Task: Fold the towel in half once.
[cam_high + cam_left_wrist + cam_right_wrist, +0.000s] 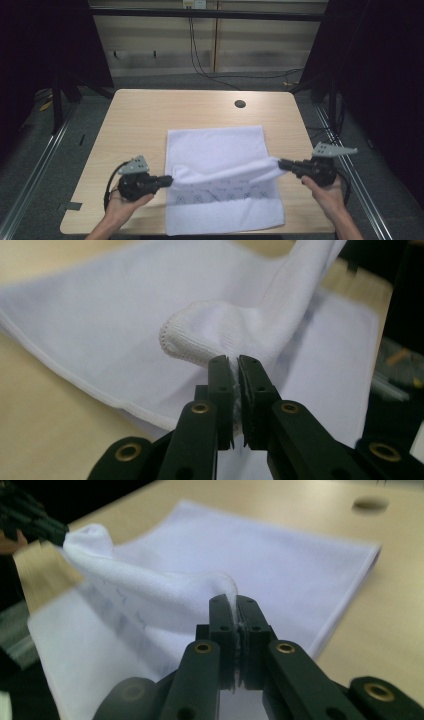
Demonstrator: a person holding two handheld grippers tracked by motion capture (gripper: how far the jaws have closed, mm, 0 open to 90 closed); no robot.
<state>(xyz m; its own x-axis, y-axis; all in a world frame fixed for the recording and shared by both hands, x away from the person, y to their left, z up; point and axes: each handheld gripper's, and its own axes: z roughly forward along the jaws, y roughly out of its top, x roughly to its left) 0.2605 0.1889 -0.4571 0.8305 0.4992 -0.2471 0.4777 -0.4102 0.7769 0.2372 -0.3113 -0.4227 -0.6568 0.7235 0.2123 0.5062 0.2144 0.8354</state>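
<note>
— Grippers first: what have I got?
— Left gripper [170, 180] at eight o'clock and right gripper [281, 163] at four, each clamped on the towel [215, 145].
— And the towel?
— Mid-table [140, 110], its gripped edge lifted between them, the rest lying flat toward twelve.

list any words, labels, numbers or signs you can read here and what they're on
None can be read.
The white towel carries a row of small grey printed marks near its front; they are too small and blurred to read, and may be a pattern, not letters.
</note>
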